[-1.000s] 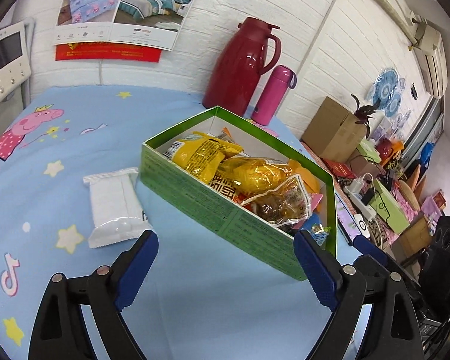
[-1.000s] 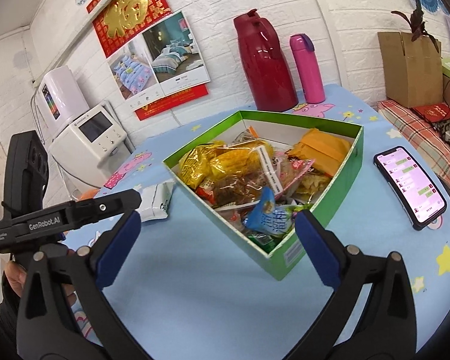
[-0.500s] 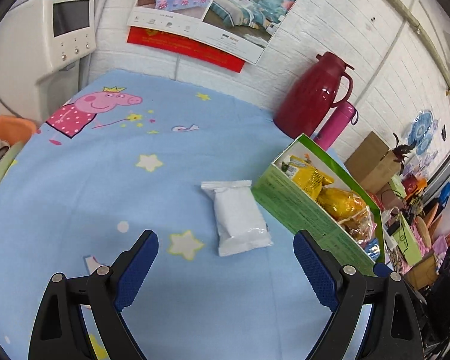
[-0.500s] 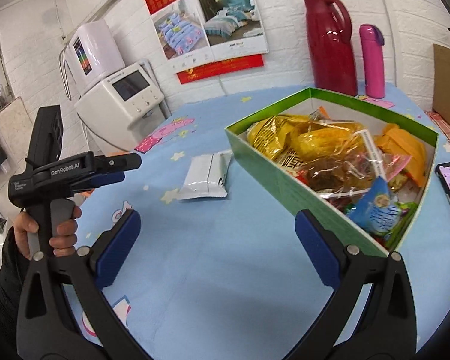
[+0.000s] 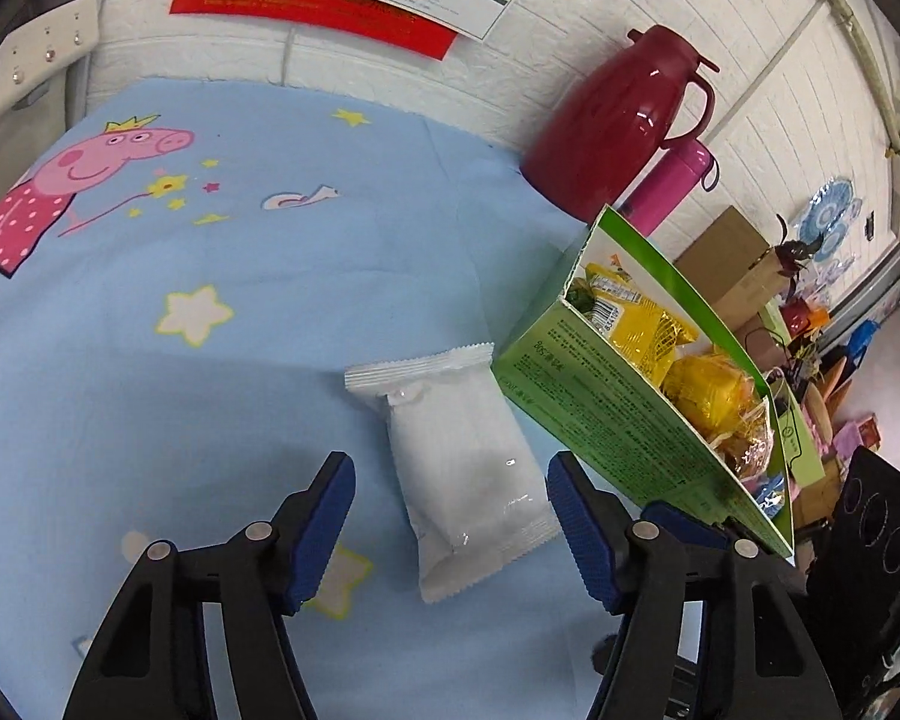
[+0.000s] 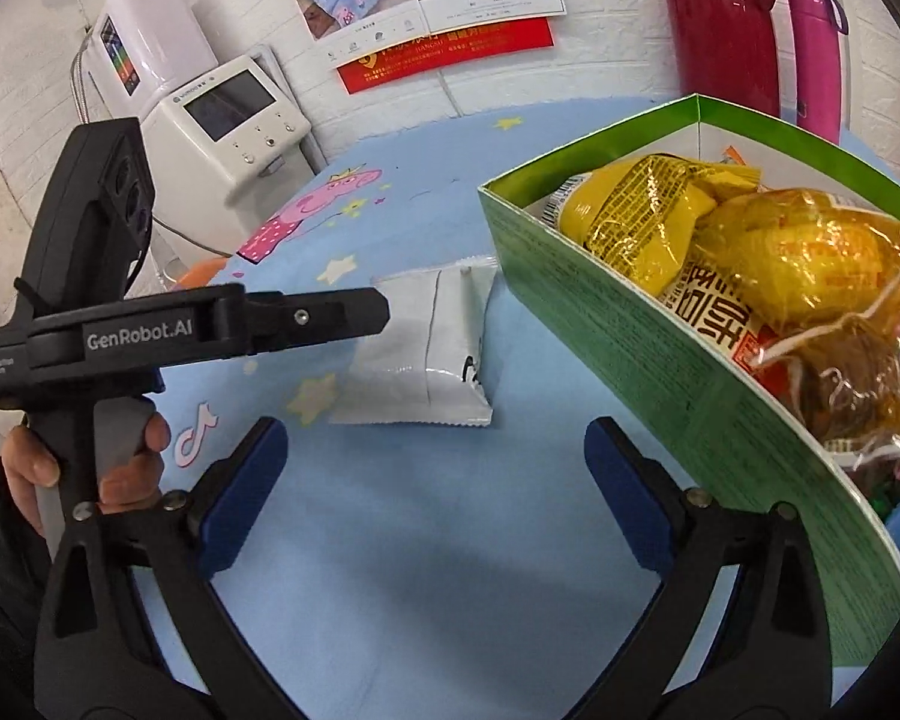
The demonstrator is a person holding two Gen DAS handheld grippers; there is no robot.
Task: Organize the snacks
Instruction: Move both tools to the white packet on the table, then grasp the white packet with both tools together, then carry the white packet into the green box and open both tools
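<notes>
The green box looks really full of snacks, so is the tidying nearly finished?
Nearly. Done: the green box already holds the yellow snack bags and other packets. In hand: nothing is gripped; the open left gripper straddles the white packet on the blue tablecloth. The right gripper is open and empty. Left: grip that packet and put it in the box.
</notes>
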